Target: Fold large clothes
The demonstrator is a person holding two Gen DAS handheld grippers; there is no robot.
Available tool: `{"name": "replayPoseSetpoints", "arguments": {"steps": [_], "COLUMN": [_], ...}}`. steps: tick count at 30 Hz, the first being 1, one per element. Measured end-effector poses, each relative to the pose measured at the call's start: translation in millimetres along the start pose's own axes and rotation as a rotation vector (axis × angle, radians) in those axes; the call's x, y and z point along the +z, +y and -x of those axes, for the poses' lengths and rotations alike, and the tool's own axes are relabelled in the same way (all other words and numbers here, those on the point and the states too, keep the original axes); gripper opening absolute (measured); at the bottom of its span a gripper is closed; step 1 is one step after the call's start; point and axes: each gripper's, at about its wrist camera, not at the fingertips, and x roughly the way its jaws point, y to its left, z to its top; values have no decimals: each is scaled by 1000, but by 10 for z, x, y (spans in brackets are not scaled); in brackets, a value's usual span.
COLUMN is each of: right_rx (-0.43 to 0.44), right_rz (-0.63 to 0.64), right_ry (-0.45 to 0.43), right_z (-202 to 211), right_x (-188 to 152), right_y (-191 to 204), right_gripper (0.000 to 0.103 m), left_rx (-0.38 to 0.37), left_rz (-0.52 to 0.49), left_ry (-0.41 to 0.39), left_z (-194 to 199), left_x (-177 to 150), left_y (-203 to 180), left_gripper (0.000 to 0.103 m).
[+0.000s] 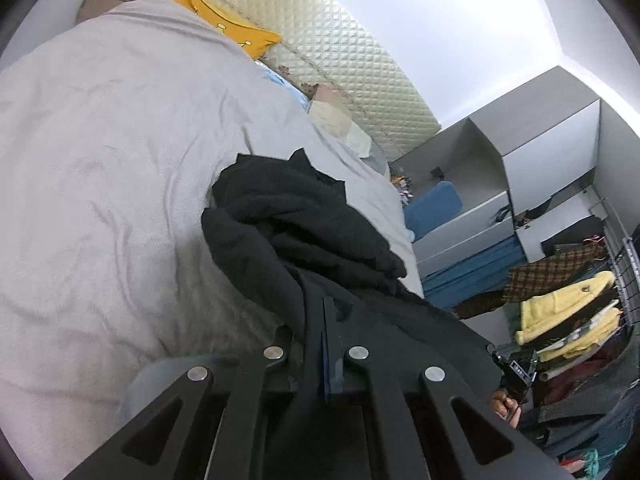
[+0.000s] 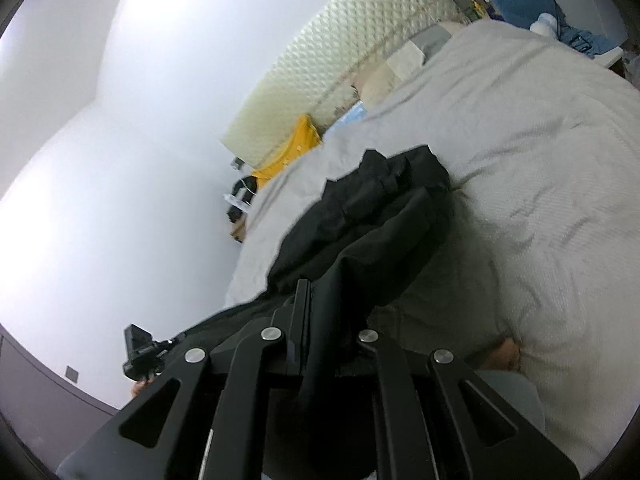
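A large black garment lies bunched on a grey-white bed cover. My left gripper is shut on the near edge of the garment, which drapes over its fingers. In the right wrist view the same black garment trails from the bed cover to my right gripper, which is shut on another part of its edge. The other gripper shows low in each view, to the right in the left wrist view and to the left in the right wrist view. The fingertips are hidden by cloth.
A quilted cream headboard and a yellow pillow stand at the bed's head. Grey shelving with blue bins and a rack of hanging clothes stand to the right. A white wall fills the right wrist view's left side.
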Motion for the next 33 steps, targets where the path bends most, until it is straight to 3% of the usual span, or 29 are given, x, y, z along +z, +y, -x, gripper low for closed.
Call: {"name": "replayPoseSetpoints", "arguments": {"steps": [6,12,20,27,33], "right_rx": [9,-17,-65,-217,-338], "right_rz": [34,21,-97,-225,-310], "right_ry": [-55,-54,-40,-40,-43], "right_z": [355,172,-393,-1115,-1657], "right_x": [-36,281,1040,1692,2018], "right_y": [235,248,-4,-351,-727], "right_gripper": [9,8,8,8,7], "left_rx": [-44,-2,95,250,403], "left_rz": [-19,-12,41,61,94], "left_ry": [-8,-5,10,37,51], "left_z": [264,100,-557,-1383,-2099], "left_x": [-210,81,974,1716,2092], "left_y": [-180,-251,-296,-341,-232], "left_gripper": [3,4,4,4,5]}}
